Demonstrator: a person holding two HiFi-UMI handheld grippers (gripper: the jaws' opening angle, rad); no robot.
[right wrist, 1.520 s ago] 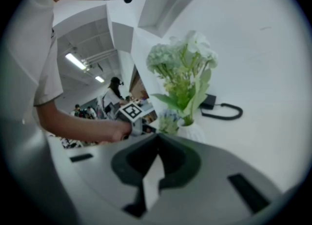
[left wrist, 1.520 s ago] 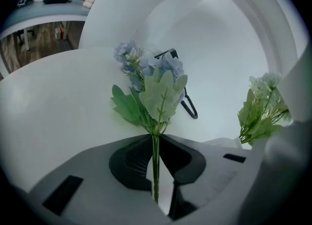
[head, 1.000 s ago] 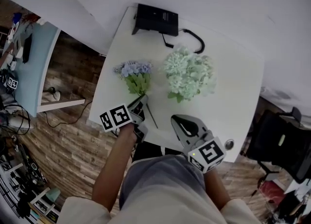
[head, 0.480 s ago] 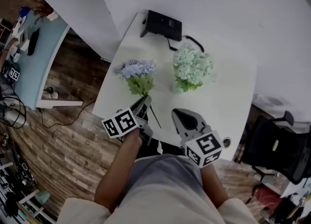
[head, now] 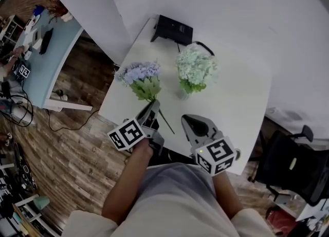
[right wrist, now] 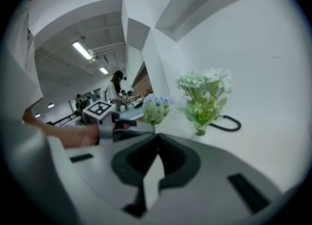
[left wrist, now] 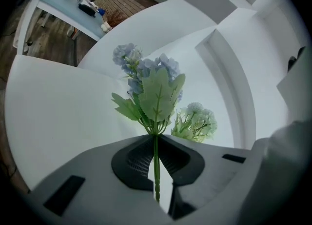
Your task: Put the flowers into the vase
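Left tongs, head view: the left tongs (head: 152, 106) point up the picture over the near left part of the white table (head: 241, 102). Their jaws pinch the thin green stem (head: 167, 124) of the blue flowers (head: 138, 72).
Stem, head view: its cut end trails back past the jaws, toward the right tongs.
Right tongs, head view: the right tongs (head: 188, 122) sit near the stem end. Jaws are together, with nothing in them.
Vase, head view: the clear vase (head: 184, 95) stands on the table beyond the right tongs and holds the white-green flowers (head: 195, 66). The blue flowers are to its left, apart from it.
Table rear, head view: a black box (head: 172, 28) with a black cable (head: 205, 49).
Surroundings, head view: wooden floor (head: 67, 143) and a black chair (head: 288, 164).
Left tongs, left gripper view: the pads (left wrist: 139, 158) are closed on the stem (left wrist: 156, 170), leaving a gap only as wide as the stem.
Blue flowers, left gripper view: leaves (left wrist: 158, 99) and blooms (left wrist: 146, 68) stand straight up beyond the jaw tips. The white-green flowers (left wrist: 195, 124) are behind them, to the right.
Right tongs, right gripper view: the jaws are fully closed and empty.
Vase, right gripper view: the vase (right wrist: 201, 130) stands upright ahead, on the table, with the cable (right wrist: 225, 123) behind it.
Blue flowers, right gripper view: the bunch (right wrist: 156, 108) is held out by the left tongs (right wrist: 141, 127), left of the vase and not touching it.
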